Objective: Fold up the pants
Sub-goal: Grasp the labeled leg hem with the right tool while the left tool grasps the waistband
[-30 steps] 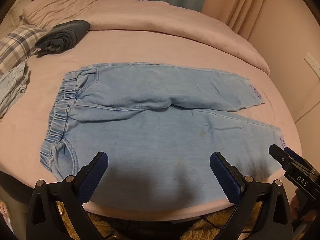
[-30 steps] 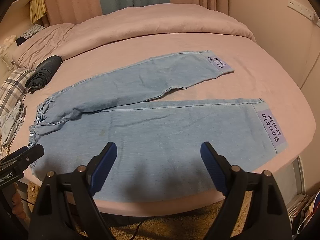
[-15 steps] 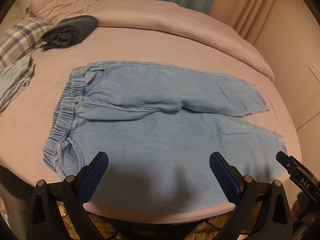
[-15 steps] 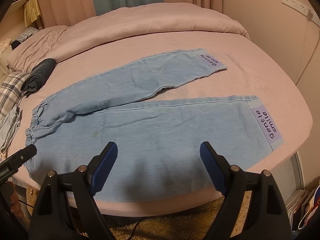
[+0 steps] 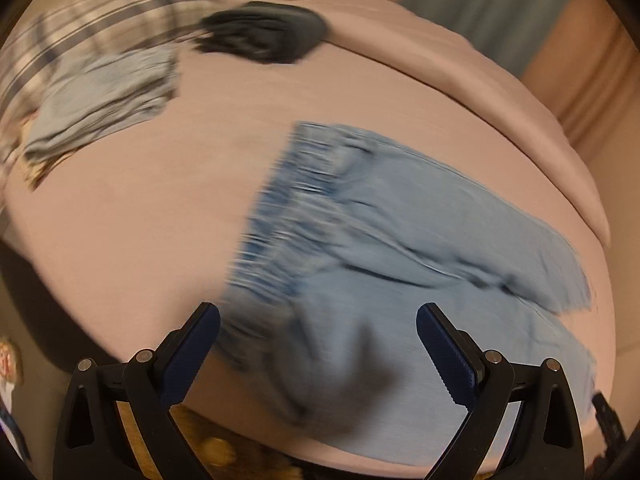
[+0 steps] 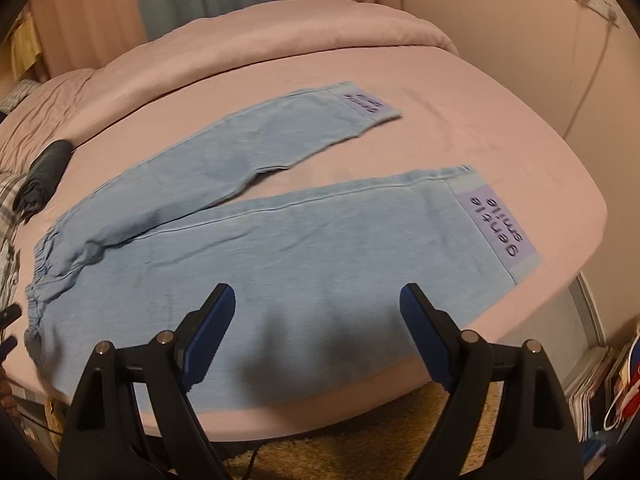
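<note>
Light blue denim pants [image 6: 304, 240] lie flat on the pink bed [image 6: 480, 128], waistband at the left and legs spread toward the right, with purple "gentle smile" patches at both hems. My right gripper [image 6: 318, 312] is open and empty, above the near leg close to the bed's front edge. In the blurred left wrist view the pants [image 5: 400, 240] show their elastic waistband [image 5: 280, 216]. My left gripper [image 5: 318, 332] is open and empty, over the near waist corner.
A dark folded garment [image 5: 264, 36] and a crumpled light blue cloth [image 5: 100, 96] lie on the bed's left side beside a plaid pillow [image 5: 80, 32]. A rolled pink duvet [image 6: 280, 40] runs along the back. A wall stands at the right, carpet below the front edge.
My left gripper has swung quickly left toward the waistband, blurring its view. My right gripper has shifted slightly right along the near leg. The pants have not moved.
</note>
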`<action>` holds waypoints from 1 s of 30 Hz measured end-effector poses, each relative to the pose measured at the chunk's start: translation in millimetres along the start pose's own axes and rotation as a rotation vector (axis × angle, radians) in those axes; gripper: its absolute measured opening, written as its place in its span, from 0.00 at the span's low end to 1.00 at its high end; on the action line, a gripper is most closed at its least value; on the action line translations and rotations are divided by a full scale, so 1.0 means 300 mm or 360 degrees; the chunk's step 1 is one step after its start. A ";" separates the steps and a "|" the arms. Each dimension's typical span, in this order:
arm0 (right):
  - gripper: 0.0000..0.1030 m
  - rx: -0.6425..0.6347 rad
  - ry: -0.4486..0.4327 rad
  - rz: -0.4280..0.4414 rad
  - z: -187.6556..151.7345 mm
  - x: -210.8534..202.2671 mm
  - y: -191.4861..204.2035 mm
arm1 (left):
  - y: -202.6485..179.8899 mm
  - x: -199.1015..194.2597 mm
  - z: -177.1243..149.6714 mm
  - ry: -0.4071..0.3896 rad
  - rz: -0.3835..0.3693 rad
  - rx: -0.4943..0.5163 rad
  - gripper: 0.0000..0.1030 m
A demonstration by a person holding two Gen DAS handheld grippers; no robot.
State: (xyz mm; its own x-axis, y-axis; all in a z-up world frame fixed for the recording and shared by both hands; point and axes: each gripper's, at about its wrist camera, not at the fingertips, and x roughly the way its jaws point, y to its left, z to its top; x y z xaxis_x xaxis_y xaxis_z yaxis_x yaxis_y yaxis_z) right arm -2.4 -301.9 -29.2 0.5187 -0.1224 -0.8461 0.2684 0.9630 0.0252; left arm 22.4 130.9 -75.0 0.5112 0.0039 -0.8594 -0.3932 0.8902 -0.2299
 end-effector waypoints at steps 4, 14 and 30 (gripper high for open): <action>0.82 0.0060 0.0007 -0.0068 0.002 0.017 -0.059 | 0.086 0.021 -0.001 0.0025 0.0052 -0.0109 0.96; 0.82 0.0360 0.0011 -0.0426 0.044 0.118 -0.393 | 0.112 0.139 -0.058 0.0202 -0.0122 -0.0187 0.85; 0.11 0.0505 -0.0084 -0.0211 0.182 0.155 -0.539 | 0.131 -0.033 -0.052 0.0025 -0.0216 -0.0135 0.33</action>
State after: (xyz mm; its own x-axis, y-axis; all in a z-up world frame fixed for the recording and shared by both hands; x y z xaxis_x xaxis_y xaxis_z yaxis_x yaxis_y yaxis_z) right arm 22.8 -476.3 -43.5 0.5017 -0.2617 -0.8245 0.5710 0.8162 0.0884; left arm -9.9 158.7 -82.7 0.5523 -0.1214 -0.8248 -0.3847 0.8406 -0.3813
